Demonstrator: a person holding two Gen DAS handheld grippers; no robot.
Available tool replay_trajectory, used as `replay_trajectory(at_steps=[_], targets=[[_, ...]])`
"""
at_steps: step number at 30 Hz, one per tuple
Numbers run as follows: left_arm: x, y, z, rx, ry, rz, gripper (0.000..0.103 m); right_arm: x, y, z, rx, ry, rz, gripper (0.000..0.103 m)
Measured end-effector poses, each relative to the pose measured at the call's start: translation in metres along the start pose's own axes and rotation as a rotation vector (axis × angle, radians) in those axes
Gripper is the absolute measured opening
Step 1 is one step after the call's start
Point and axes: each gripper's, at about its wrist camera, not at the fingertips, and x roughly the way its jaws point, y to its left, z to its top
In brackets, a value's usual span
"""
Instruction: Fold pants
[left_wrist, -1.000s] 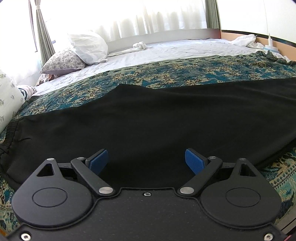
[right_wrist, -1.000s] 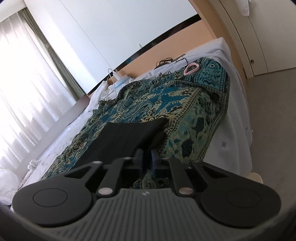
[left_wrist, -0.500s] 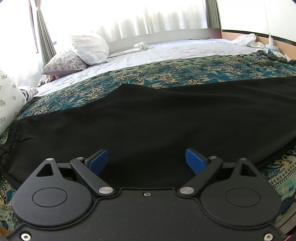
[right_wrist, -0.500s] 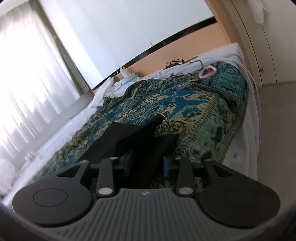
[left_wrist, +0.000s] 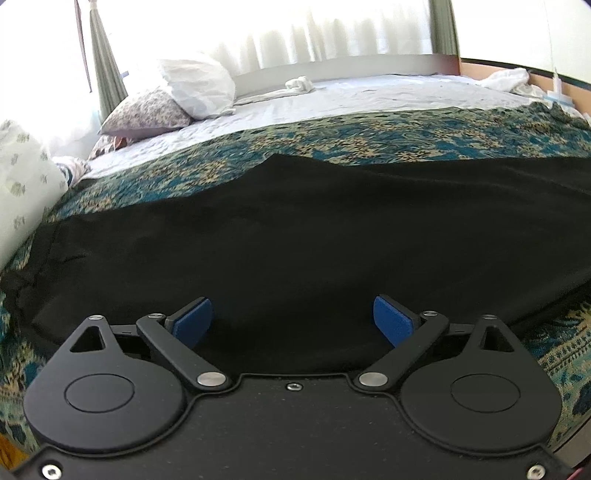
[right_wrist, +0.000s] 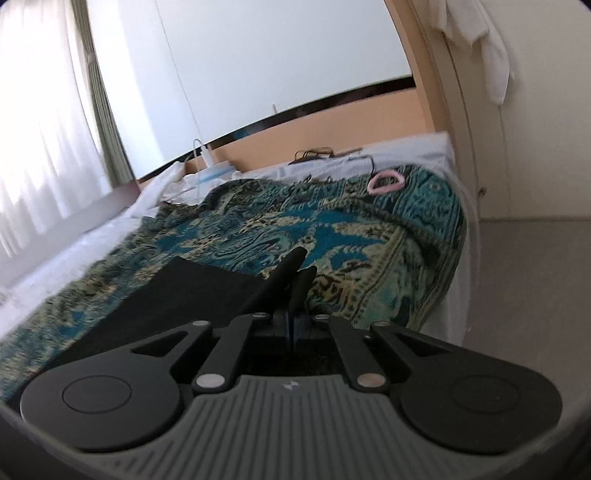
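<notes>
Now, right gripper (right_wrist: 291, 326): jaws pinched together on a raised tip of the black pants (right_wrist: 207, 291), cloth peaking toward 12 o'clock from the pads.
Left gripper (left_wrist: 291, 321): jaws wide apart, holding nothing, blue pads (left_wrist: 194, 319) low over the near edge of the pants (left_wrist: 314, 236).
Pants: spread flat on the patterned bedspread (left_wrist: 369, 140), long axis running 9 to 3 o'clock across the left view.
Deciding relation: the free length lies toward 9 o'clock of the held end, so I judge the fold travels that way.
Nearer hand: right, already gripping.
</notes>
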Motion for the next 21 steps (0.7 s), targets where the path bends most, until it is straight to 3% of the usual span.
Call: replay_trajectory(at_steps=[6,14,21], targets=[[-0.009,-0.010,0.009,0.015,-0.025,0.006,0.095,0.005,-0.007,0.005,0.064,-0.010,0.021,0.006],[-0.028,-0.079,0.036,0.082,-0.146,-0.211,0.095,0.005,-0.010,0.006,0.105,-0.024,0.034,0.007],[-0.022,-0.131,0.026,0.146,-0.102,-0.295,0.095,0.008,-0.017,0.006,0.114,-0.027,0.046,0.007]])
